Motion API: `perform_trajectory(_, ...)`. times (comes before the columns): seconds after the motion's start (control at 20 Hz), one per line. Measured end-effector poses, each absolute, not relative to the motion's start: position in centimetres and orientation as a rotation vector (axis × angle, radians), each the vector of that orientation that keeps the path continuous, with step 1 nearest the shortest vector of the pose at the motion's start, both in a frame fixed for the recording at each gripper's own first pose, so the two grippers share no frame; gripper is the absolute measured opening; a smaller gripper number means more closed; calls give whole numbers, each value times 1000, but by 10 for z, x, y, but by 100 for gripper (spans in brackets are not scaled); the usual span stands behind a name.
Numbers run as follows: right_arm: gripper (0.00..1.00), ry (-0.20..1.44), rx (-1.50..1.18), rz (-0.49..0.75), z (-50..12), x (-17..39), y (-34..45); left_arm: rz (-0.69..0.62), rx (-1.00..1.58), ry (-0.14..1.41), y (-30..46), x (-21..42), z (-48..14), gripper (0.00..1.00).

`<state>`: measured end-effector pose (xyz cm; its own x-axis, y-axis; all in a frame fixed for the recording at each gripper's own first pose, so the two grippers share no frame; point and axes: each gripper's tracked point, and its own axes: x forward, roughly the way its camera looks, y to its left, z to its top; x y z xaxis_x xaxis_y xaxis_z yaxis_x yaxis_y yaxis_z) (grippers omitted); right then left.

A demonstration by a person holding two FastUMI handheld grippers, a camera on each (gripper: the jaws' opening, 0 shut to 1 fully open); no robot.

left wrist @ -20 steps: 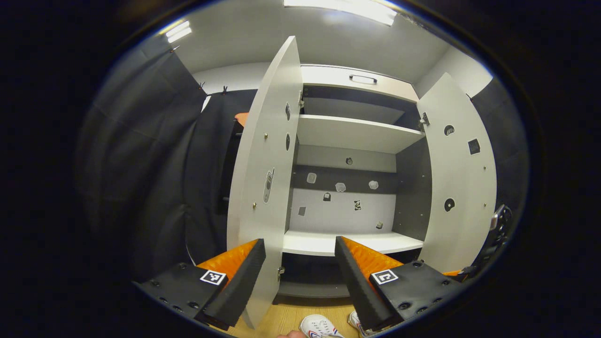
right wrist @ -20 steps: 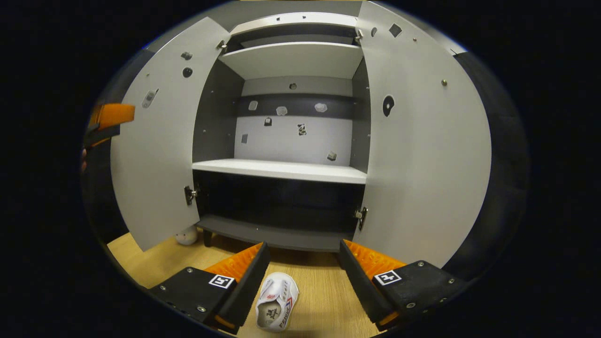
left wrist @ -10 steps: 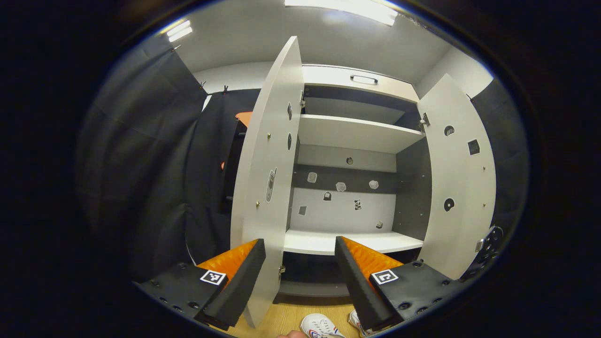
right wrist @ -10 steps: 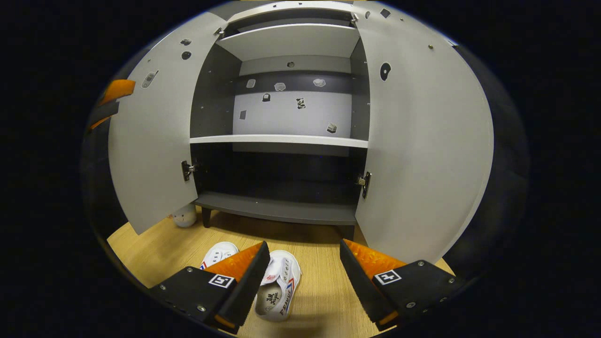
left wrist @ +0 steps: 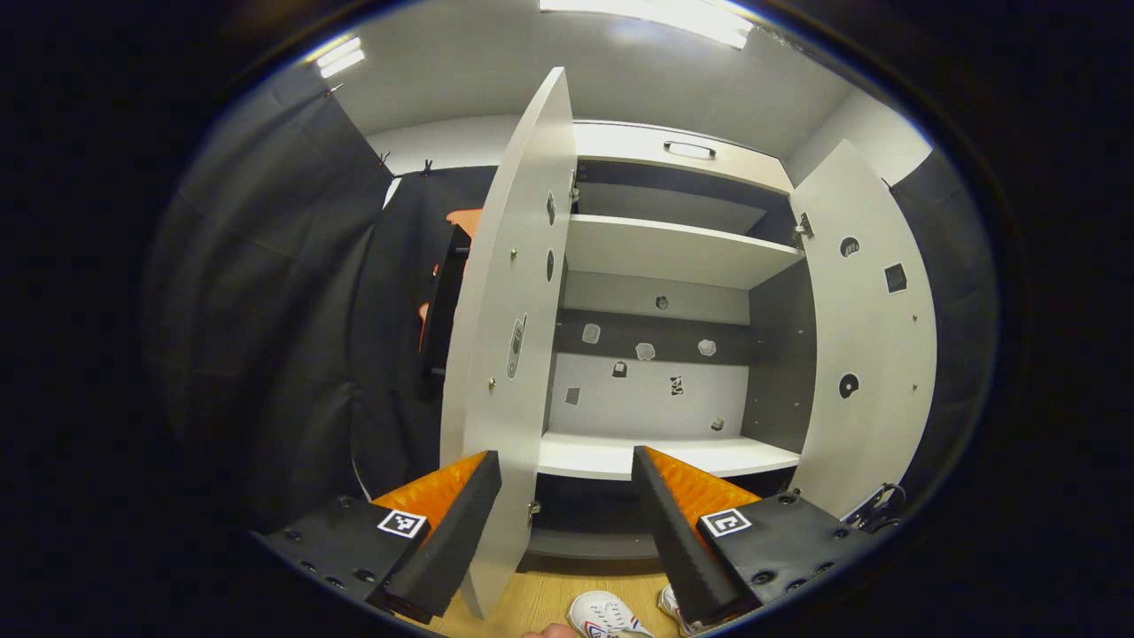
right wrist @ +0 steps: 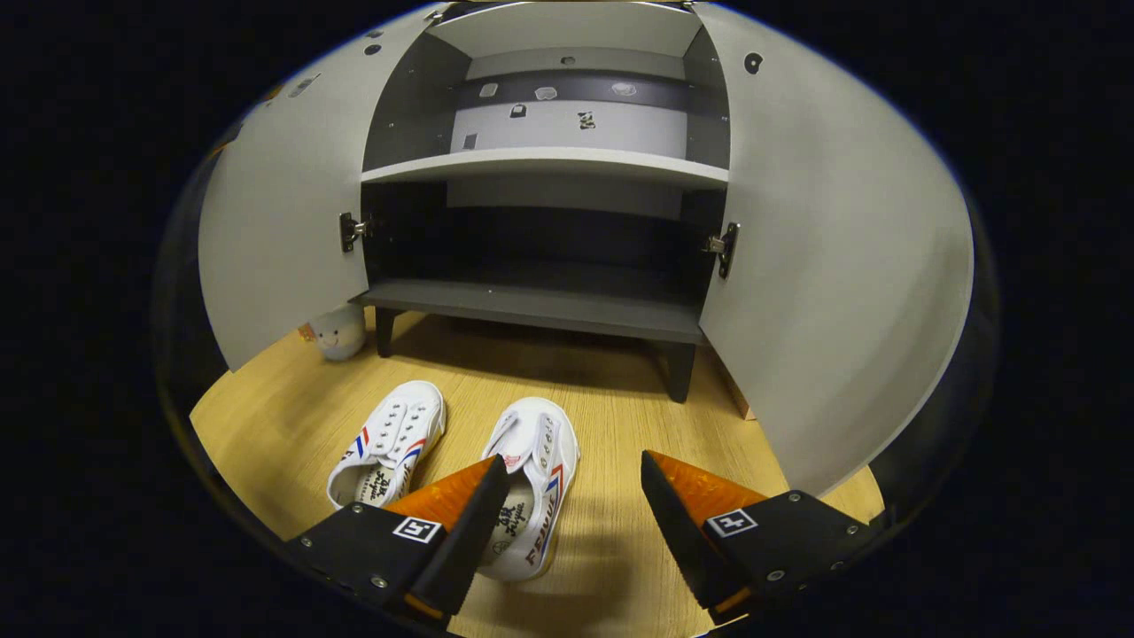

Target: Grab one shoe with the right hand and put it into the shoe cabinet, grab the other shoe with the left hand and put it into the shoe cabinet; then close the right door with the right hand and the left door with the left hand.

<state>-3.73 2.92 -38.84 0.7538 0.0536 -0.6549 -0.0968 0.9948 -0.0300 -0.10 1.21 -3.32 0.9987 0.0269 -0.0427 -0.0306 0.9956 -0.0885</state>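
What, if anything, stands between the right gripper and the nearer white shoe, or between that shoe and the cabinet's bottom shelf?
Nothing visible. The right gripper hangs open just above the nearer shoe; bare wooden floor leads to the bottom shelf, with both doors swung wide.

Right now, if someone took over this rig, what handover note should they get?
Right gripper: open, holding nothing, low over the right-hand shoe.
Left gripper: open, holding nothing, raised before the cabinet.
Both shoes lie on the wooden floor in front of it; the other shoe lies beside the first. Both doors open.
Done: nothing.
Left: grab and shelve each shoe, close the right door, then the left door.
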Motion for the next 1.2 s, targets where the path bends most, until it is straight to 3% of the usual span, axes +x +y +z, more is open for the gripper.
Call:
perform_trajectory(0.55, 93, 698, -49, 57, -384, -34, 19, 30, -91, 46, 15, 2, -34, 96)
perform_trajectory(0.9, 92, 798, -143, 107, -437, -42, 25, 24, -82, 61, 11, -1, -40, 96)
perform_trajectory(1.2, 83, 827, -109, 106, -470, -15, 25, 36, -69, 57, 17, -2, -37, 96)
